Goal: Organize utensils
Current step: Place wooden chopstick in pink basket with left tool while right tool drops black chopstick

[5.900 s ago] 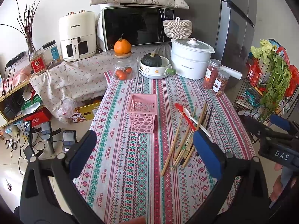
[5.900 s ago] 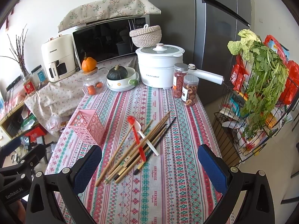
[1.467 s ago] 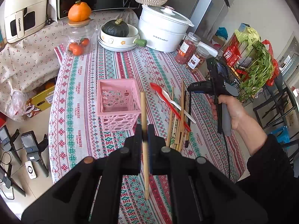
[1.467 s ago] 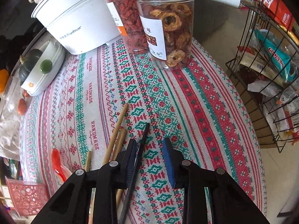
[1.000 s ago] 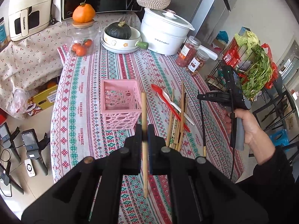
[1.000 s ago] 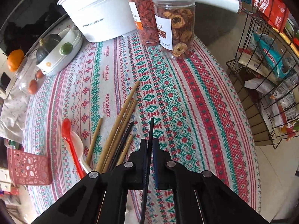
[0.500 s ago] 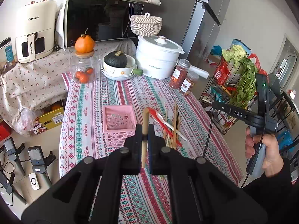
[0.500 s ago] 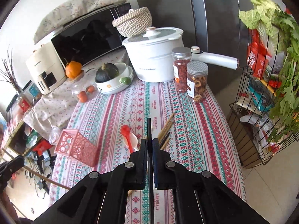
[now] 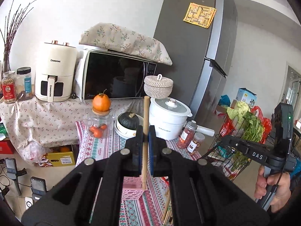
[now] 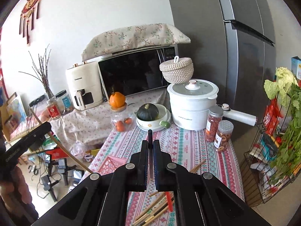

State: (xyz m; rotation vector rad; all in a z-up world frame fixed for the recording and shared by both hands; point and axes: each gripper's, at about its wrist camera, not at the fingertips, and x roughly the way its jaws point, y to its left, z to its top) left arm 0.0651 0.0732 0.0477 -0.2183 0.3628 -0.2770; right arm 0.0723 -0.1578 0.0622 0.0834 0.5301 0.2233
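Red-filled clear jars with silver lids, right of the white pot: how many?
2. Taller red-filled clear jar stands next to the white lidded cooking pot; shorter one sits just in front of it, nearer the patterned tablecloth edge. None seem hidden.

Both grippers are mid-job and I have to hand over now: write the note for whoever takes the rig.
Left gripper: shut on a wooden chopstick, held upright above the pink basket.
Right gripper: shut on a black chopstick, held above the table.
Things: basket on the striped cloth, nothing visible in it from these views; the remaining chopsticks and a red utensil lie loose on the cloth beside it.
Done: one stick picked up in each gripper.
Left: drop both sticks in the basket, then gather the loose pile into it.
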